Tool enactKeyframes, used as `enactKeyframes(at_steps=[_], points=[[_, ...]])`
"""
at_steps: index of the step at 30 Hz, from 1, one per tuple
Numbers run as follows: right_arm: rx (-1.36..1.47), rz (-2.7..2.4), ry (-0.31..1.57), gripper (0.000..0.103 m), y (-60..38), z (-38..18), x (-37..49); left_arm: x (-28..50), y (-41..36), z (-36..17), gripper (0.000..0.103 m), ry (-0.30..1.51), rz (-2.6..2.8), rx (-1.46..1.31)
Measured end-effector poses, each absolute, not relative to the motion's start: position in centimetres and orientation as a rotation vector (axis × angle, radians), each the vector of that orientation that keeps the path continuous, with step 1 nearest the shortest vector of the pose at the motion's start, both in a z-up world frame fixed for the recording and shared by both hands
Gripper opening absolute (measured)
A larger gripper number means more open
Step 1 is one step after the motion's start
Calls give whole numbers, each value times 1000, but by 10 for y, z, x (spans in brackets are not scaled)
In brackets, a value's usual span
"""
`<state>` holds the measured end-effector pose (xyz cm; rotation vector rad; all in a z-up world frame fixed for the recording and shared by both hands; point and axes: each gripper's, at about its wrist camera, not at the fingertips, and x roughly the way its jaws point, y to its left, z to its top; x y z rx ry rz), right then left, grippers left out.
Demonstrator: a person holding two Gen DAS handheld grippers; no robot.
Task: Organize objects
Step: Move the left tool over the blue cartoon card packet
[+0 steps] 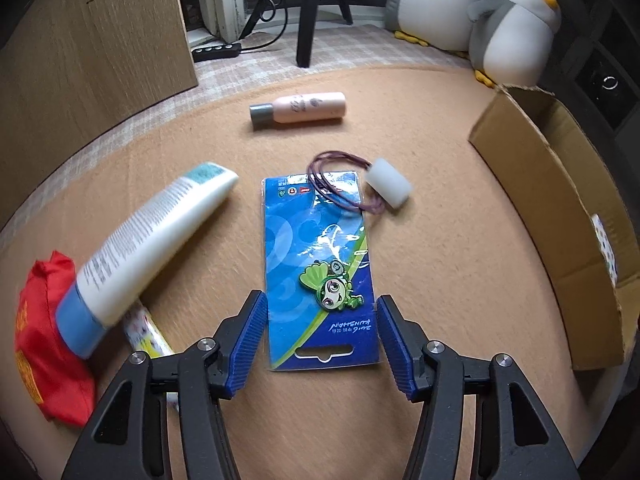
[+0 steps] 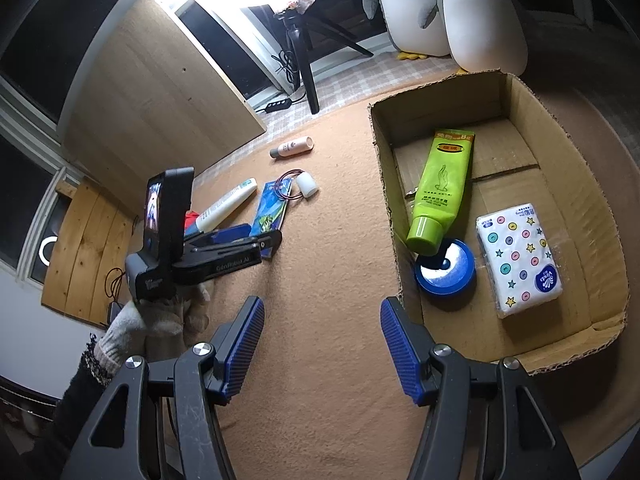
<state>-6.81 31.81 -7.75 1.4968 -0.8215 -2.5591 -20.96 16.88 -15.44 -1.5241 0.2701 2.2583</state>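
Pickup step: your left gripper (image 1: pixel 320 332) straddles the blue pin card (image 1: pixel 318 264) flat on the bench (image 1: pixel 440 260), fingers (image 1: pixel 250 340) released, beside its edges. Next, settle, pinch, carry to the cardboard box (image 2: pixel 576 184). Your right gripper (image 2: pixel 322 346) is released, empty. Only its view shows the box's green tube (image 2: pixel 440 184), tin (image 2: pixel 446 272), tissue pack (image 2: pixel 518 256).

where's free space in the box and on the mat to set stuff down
In the cardboard box, the far end beyond the green tube is bare. On the mat, the strip between the blue card and the box is free. It is crowded around the white tube.
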Motion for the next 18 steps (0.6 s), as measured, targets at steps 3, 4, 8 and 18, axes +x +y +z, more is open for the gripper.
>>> enactKeyframes(at_steps=[3, 4, 8, 18], points=[[1496, -2559, -820, 57, 318, -78, -68, -195, 169, -153, 60, 268, 2247, -1524], [1494, -2559, -819, 57, 317, -78, -68, -191, 169, -153, 60, 270, 2244, -1523], [1487, -2551, -807, 57, 313, -78, -69, -167, 168, -151, 60, 265, 2237, -1523], [1482, -2493, -755, 57, 287, -79, -78, -102, 156, -150, 60, 129, 2232, -1545]])
